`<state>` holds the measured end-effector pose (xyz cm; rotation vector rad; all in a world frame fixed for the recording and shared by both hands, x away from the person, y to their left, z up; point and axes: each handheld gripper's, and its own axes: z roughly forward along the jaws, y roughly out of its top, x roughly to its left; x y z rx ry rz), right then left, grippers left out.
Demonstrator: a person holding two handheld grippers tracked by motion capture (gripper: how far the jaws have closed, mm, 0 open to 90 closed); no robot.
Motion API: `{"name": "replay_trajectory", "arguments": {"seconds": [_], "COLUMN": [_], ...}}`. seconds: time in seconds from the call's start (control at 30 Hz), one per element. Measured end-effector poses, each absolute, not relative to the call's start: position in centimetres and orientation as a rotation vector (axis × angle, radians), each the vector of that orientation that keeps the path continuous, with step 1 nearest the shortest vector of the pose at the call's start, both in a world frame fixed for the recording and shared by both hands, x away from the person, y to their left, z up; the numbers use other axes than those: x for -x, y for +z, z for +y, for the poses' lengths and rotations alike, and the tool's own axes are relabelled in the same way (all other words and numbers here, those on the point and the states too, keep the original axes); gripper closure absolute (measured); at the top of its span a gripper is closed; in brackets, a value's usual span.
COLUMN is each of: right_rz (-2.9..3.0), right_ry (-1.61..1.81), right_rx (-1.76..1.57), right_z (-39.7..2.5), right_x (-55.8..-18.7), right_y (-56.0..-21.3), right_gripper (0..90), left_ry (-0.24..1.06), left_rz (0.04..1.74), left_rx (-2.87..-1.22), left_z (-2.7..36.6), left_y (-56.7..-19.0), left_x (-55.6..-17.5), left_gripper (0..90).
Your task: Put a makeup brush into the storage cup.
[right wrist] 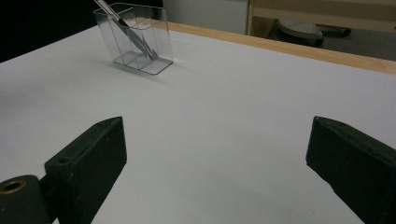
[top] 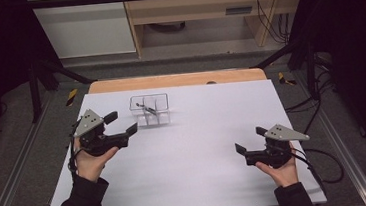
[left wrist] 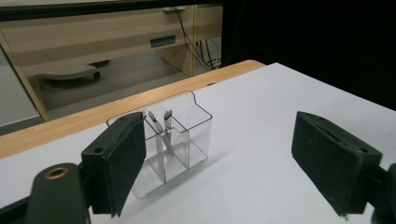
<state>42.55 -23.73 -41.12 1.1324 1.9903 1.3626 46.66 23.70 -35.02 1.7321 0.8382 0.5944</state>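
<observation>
The clear plastic organizer [left wrist: 163, 140] stands upright on the white table [top: 200, 151], just ahead of the left gripper [top: 122, 124] and slightly toward its left-hand finger, with a thin metal tool [left wrist: 161, 128], tweezers by the look of it, leaning inside one of its compartments. I judge the box light, rigid and slick-walled, likely to slide or tip if pushed from one side, so a hold across two opposite outer walls low down seems safest; the tool is slender and hard, best pinched near its upper end where it rises above the rim. Both grippers have their jaws spread wide with nothing between them. The right gripper [top: 252, 139] sits well apart from the box, which lies far ahead of its left-hand finger. The left gripper view shows the inner dividers and two tips of the tool; the right gripper view shows its slant across the box [right wrist: 135, 39]; the high view shows both hands' spacing
</observation>
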Motion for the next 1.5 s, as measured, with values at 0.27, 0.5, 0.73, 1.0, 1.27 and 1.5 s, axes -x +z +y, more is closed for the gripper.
{"name": "replay_trajectory", "arguments": {"seconds": [0.27, 0.5, 0.73, 1.0, 1.27, 1.5], "right_rz": [1.988, 1.992, 1.991, 1.991, 1.983, 1.984], "right_ry": [1.364, 1.360, 1.355, 1.366, 1.374, 1.373], "right_rx": [-1.131, -1.136, -1.136, -1.136, -1.134, -1.136], "right_z": [-23.7, -23.7, -23.7, -23.7, -23.8, -23.8], "right_x": [-42.5, -42.5, -42.5, -42.4, -42.3, -42.4], "right_y": [-41.1, -41.1, -41.2, -41.1, -41.1, -41.2], "right_gripper": [5.6, 5.6, 5.5, 5.6, 5.6, 5.7], "left_ry": [0.605, 0.596, 0.595, 0.603, 0.595, 0.596], "left_rz": [0.843, 0.865, 0.895, 0.916, 0.959, 0.962], "left_rx": [-1.711, -1.709, -1.726, -1.757, -1.757, -1.759], "left_z": [24.9, 26.1, 27.1, 27.7, 28.9, 28.8], "left_y": [-35.7, -36.9, -38.4, -39.9, -41.3, -41.4], "left_x": [-45.4, -44.6, -44.0, -43.1, -42.8, -42.9], "left_gripper": [15.4, 12.3, 9.3, 6.4, 5.7, 5.4]}}
